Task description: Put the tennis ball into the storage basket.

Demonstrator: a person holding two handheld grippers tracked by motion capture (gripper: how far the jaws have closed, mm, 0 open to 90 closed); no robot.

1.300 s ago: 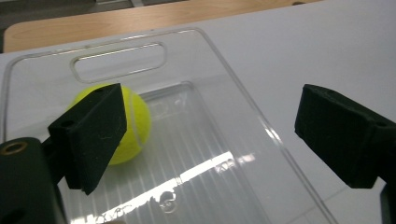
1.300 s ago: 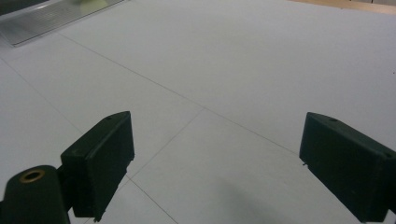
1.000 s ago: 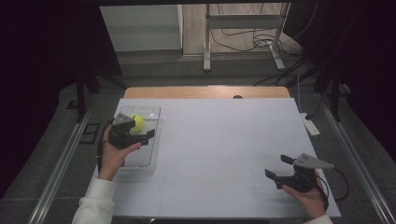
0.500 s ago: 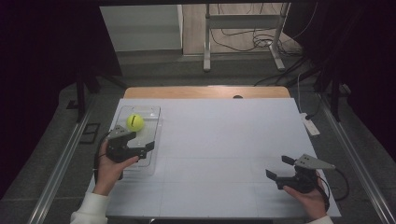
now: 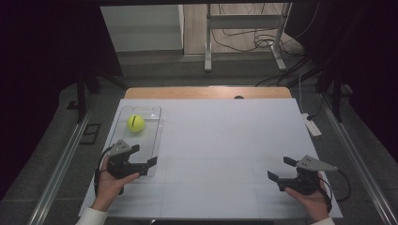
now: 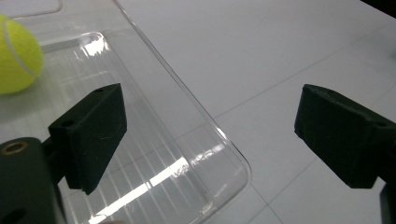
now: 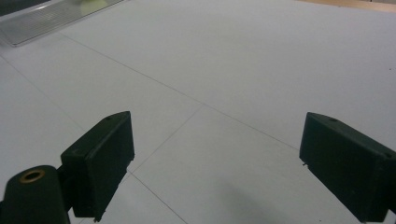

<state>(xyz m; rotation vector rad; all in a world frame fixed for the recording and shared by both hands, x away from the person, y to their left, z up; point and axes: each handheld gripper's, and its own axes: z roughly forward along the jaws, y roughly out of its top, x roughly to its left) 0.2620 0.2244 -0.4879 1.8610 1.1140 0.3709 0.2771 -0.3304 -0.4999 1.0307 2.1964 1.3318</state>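
Yellow tennis ball (image 5: 135,123) in clear tray (image 5: 155,123), well beyond left gripper (image 5: 144,156), fingers spread, grasping nothing

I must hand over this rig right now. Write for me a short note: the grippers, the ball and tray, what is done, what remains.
Left gripper: open, holding nothing, over the near end of the clear tray.
Right gripper: open, holding nothing, low over the white table at the near right.
Tennis ball: lies in the tray's far end, free of both grippers.
Done: ball is in the tray.
Left: apparently nothing but parking the left gripper.
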